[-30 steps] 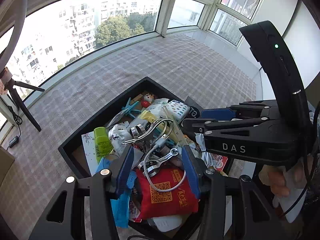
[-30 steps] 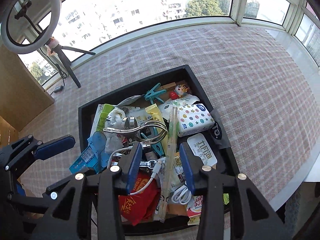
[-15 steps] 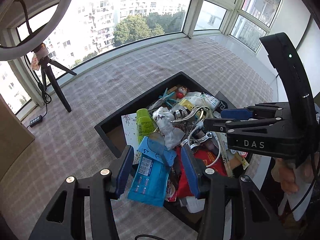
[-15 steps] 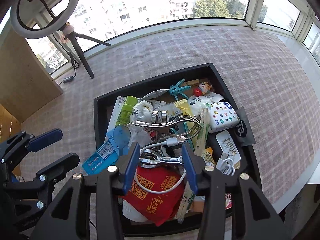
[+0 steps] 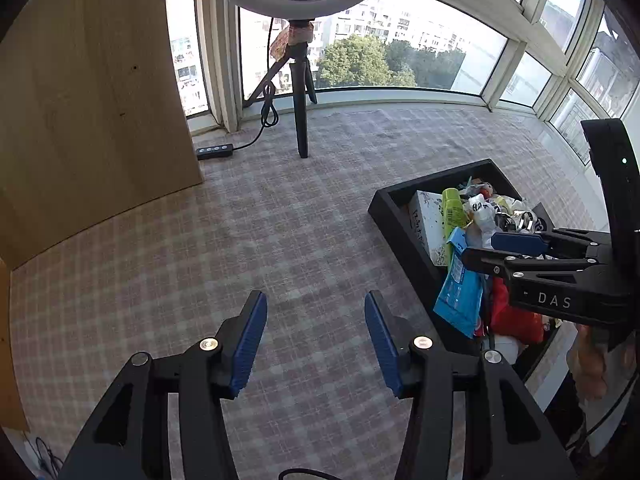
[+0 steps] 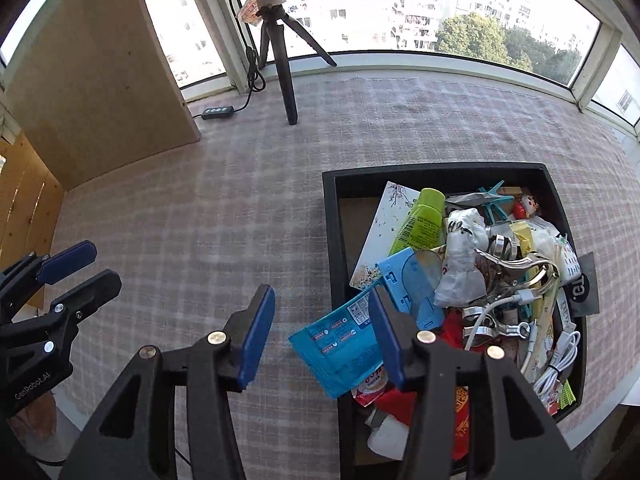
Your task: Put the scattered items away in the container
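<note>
Black and heaped full, the container (image 6: 330, 216) sat at the right of the right-wrist frame, a blue packet (image 6: 340, 344) drooping over its near-left wall. A second earlier both cameras had looked straight down into the pile; the left gripper (image 5: 314, 338) had since swung aside over bare checked cloth (image 5: 240, 248), the container at that frame's right edge. Both it and the right gripper (image 6: 322, 330) had jaws apart and widening, with nothing clamped between either pair.
</note>
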A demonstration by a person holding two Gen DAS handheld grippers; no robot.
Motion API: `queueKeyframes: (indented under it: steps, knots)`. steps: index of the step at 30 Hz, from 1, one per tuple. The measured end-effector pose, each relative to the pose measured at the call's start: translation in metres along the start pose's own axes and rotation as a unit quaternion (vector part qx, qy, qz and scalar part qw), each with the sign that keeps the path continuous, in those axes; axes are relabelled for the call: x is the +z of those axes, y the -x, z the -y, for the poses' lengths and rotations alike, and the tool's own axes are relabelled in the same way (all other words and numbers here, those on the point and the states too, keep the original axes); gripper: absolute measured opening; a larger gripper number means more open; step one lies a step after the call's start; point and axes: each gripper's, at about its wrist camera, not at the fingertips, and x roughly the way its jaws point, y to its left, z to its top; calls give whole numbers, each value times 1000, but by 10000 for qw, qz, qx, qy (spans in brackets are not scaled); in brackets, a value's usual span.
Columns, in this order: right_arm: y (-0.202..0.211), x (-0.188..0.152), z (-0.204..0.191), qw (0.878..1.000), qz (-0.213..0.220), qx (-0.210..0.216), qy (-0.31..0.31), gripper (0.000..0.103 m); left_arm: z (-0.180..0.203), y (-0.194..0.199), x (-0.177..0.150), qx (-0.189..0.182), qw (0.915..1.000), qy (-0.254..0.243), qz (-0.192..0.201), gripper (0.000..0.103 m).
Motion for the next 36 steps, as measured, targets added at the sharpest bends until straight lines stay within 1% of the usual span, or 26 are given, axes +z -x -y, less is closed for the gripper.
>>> queueKeyframes:
  steps: [4,8,12,17,20,22,23,24,25,32,36]
  knots:
    - [-9,-5,-48,9994,51,40,326,49,-44,11,-24,395,9986,351,27,53]
    - [-19,-14,-88,9988,101,124,471,51,-86,23,-55,672,9953,694,68,59]
    - [-27,-27,-121,9980,180,126,593,52,-120,36,-86,945,9898,1061,92,61]
    - [-31,-42,-149,9975,231,196,640,52,-154,50,-120,1238,9816,1443,179,61]
    - [-34,-52,-158,9979,259,244,540,53,-168,58,-138,1443,9774,1530,219,61]
    - [-37,-60,-161,9983,252,306,425,54,-176,61,-149,1507,9756,1581,210,61]
    - [-39,-63,-163,9984,259,311,390,54,-180,63,-154,1527,9751,1597,204,62]
    - [-40,-66,-165,9985,274,294,373,54,-184,64,-159,1558,9744,1610,188,65]
    - [-41,-70,-168,9986,297,253,364,54,-186,64,-162,1589,9739,1612,168,66]
    - [-49,-89,-190,9975,378,21,593,54,-198,73,-178,1560,9728,1709,143,66]
    - [-53,-96,-198,9980,339,86,531,54,-202,78,-182,1639,9719,1682,174,66]
